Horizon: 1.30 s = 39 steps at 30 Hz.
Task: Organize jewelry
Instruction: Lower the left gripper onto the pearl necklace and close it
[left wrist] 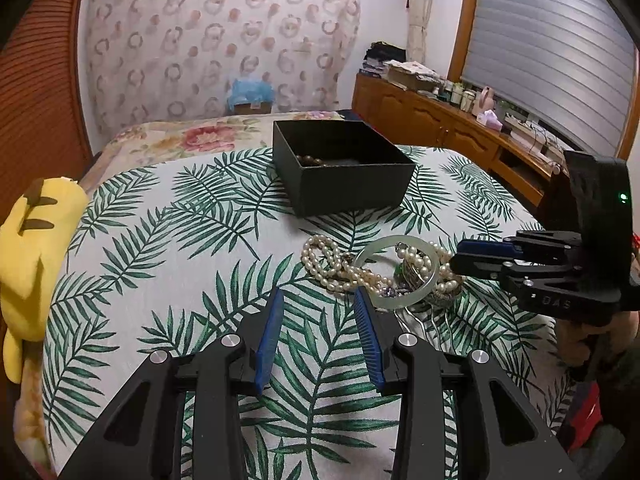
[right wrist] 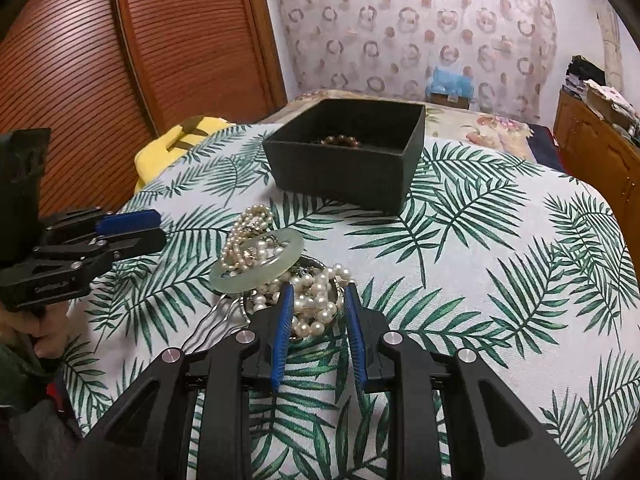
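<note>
A pile of jewelry lies on the leaf-print cloth: pearl strands [left wrist: 332, 260] [right wrist: 316, 300] and a pale green jade bangle [left wrist: 396, 272] [right wrist: 256, 264] on top. A black open box [left wrist: 344, 168] [right wrist: 348, 152] stands behind the pile with a brown bead bracelet [left wrist: 310, 159] [right wrist: 342, 140] inside. My left gripper [left wrist: 318, 300] is open and empty, just in front of the pile's left side. My right gripper [right wrist: 316, 294] is open, its fingers on either side of the nearest pearls. Each gripper shows in the other's view, the right gripper [left wrist: 460, 258] and the left gripper [right wrist: 160, 228].
A yellow plush toy [left wrist: 36, 256] [right wrist: 180, 136] lies at the left edge of the cloth. A wooden louvered door [right wrist: 120, 60] stands on the left. A wooden cabinet [left wrist: 440, 120] with clutter runs along the right. A thin metal hairpin [left wrist: 424, 320] lies by the pile.
</note>
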{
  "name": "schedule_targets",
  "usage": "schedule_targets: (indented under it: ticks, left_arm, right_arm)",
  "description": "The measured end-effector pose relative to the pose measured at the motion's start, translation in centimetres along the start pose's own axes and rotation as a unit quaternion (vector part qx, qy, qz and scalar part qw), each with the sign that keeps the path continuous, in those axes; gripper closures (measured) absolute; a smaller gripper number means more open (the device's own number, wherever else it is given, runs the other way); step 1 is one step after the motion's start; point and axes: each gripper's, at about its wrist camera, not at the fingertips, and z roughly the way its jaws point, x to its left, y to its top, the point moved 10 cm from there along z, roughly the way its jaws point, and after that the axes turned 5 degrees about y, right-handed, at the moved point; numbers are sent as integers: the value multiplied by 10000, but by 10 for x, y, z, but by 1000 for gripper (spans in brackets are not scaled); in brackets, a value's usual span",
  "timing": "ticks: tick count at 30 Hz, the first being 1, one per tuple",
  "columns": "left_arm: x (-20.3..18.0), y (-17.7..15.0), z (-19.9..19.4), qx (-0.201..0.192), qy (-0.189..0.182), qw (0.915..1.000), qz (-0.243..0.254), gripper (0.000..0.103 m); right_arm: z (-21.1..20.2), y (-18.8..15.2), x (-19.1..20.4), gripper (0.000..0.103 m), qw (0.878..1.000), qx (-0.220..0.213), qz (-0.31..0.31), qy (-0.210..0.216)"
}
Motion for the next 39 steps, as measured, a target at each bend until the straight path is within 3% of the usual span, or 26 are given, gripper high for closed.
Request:
schedule_targets:
  ticks: [9,17,29,37,39]
  left_arm:
    - [-3,-2,3,27,-30,10000,11,69]
    - [-4,-2,5,55,-44,10000,-19,69]
    - [7,17,30,202,-33,9997,118,69]
    - [10,22,59,516,-144,9984,171,69]
    - [12,24,68,621,-112,9978,192,73]
  right_arm:
    - [10,3,-5,75,9998,101,135,-94]
    - [6,4,-13,94,9997,53,237,7]
    - [-21,19,-20,94,9992,-321,133,-185]
    - [-27,21,-26,94,9989,-358,145,-258]
    - [-26,21,-26,94,9989,-361,141,-250]
